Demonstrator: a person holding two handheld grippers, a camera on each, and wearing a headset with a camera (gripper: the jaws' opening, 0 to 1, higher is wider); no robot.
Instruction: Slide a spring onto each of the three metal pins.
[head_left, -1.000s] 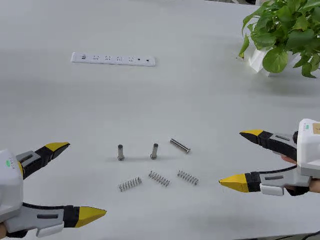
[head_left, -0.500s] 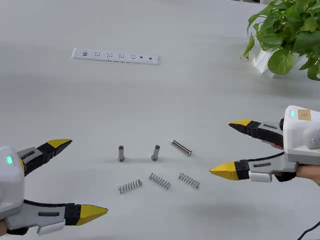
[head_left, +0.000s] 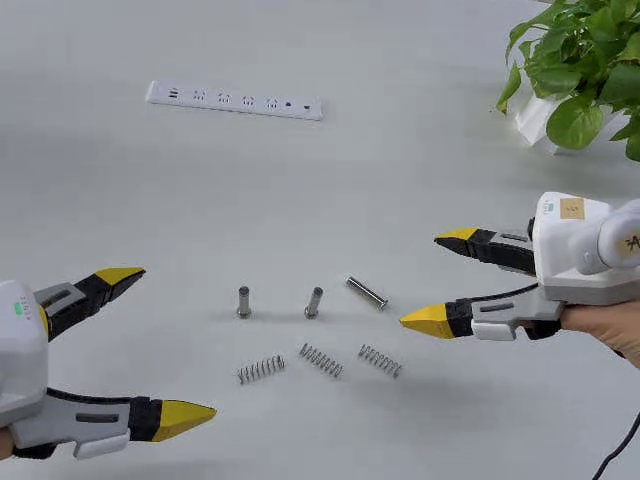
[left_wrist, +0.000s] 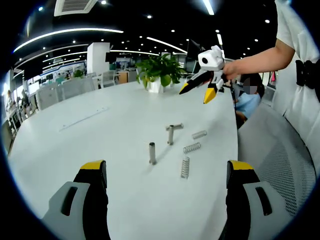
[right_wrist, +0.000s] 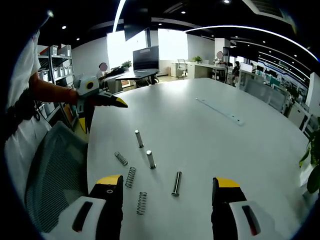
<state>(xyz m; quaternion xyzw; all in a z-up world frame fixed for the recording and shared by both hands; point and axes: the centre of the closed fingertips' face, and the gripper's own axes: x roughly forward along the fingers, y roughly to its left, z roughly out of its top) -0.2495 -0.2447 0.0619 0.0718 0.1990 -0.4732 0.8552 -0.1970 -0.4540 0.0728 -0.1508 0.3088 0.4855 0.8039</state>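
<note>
Head view: the black, yellow-tipped right gripper (head_left: 420, 279), jaws wide and empty, hovers just right of the lying steel pin (head_left: 366, 292). Two upright steel pins (head_left: 243, 301) stand between it and the equally wide, empty left gripper (head_left: 178, 340), with three coiled wire springs (head_left: 320, 359) just nearer. A careless jaw could topple a pin or flick a spring away. The white power strip (head_left: 235, 101) and green potted plant (head_left: 585, 60) lie well beyond, blocking nothing.

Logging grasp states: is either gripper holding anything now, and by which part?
Nothing is held. Left gripper and right gripper are open and empty; springs and pins rest on the table.
</note>
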